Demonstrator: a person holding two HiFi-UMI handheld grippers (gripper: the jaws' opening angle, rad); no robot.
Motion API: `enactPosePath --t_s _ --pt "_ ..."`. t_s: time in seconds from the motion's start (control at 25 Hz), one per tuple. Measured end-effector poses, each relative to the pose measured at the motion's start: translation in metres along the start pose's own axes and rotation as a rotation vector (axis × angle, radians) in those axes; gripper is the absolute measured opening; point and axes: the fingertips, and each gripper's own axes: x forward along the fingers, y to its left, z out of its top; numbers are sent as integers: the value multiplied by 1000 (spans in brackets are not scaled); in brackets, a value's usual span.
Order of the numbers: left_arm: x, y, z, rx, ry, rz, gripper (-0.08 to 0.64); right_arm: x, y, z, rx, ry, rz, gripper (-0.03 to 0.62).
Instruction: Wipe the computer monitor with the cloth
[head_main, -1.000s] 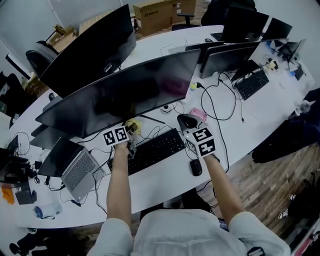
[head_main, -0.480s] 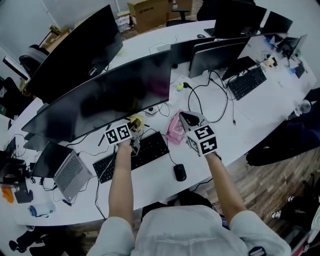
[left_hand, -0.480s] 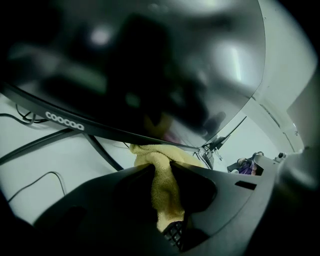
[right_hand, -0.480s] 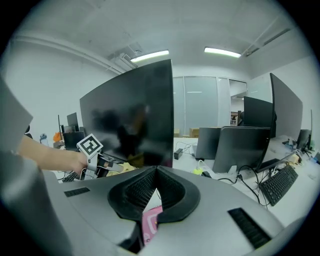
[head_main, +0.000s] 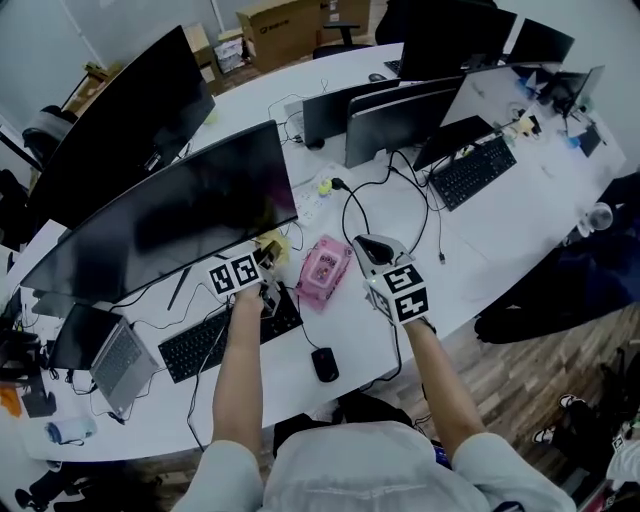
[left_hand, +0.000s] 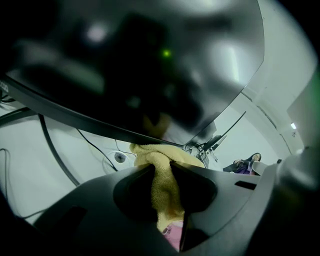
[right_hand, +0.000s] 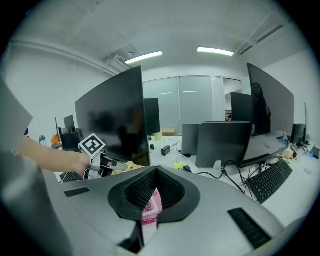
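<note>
Currently a yellow cloth (left_hand: 161, 172) is clamped in the left gripper (head_main: 266, 258), just below the monitor (head_main: 160, 225). The right gripper (head_main: 372, 250) is held with jaws pressed together on nothing, beside a pink packet (head_main: 322, 270).

No legible text, labels, numbers or signs anywhere

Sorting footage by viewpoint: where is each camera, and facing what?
Head view: on the head, steeply down at the desk; both forearms, left gripper, right gripper.
Left gripper view: on that gripper, up at the monitor; jaws shut on the cloth.
Right gripper view: across the desk; own jaws together.
Shared: head and right views both show left gripper, monitor.
</note>
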Motion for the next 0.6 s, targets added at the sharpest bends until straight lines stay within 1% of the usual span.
enactPosePath --t_s 0.4,0.48,0.6 --pt "63 -54 -11 -31 -7 -73 94 -27 -50 -14 20 -5 -45 23" --pt "72 -65 -9 -61 -27 -101 94 -31 -57 -18 22 -4 -52 23" --pt "77 -76 1 -151 -93 -127 94 -36 -66 -21 25 -1 -62 23"
